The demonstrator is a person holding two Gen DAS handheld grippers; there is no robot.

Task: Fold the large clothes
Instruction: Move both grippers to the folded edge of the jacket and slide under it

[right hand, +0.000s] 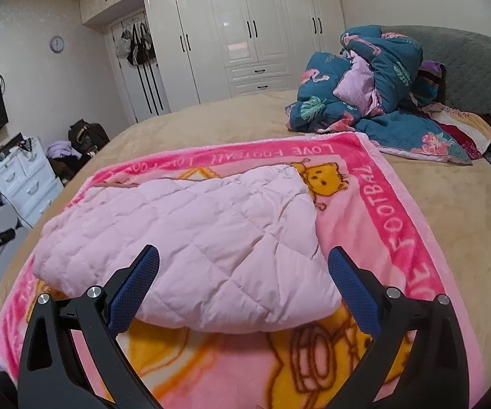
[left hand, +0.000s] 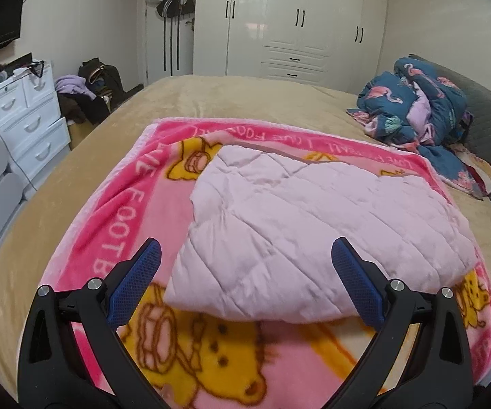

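On pink blanket (left hand: 116, 204), mid-bed: folded quilted garment (left hand: 313, 231), soft, light, puffy; grasp near-edge corners. Left gripper (left hand: 245, 283), right gripper (right hand: 243, 284) fingers spread, empty.

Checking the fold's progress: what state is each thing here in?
Pale pink quilted garment: folded, lying on blanket.
Pink cartoon blanket: spread flat on bed.
Teal flamingo duvet: crumpled in a heap.
Left hand-held gripper: open, holding nothing.
Right hand-held gripper: open, holding nothing.

Your 2 wrist cameras look forward, close over the bed (left hand: 231, 92), both facing the wardrobe (right hand: 245, 30), left view from further left.
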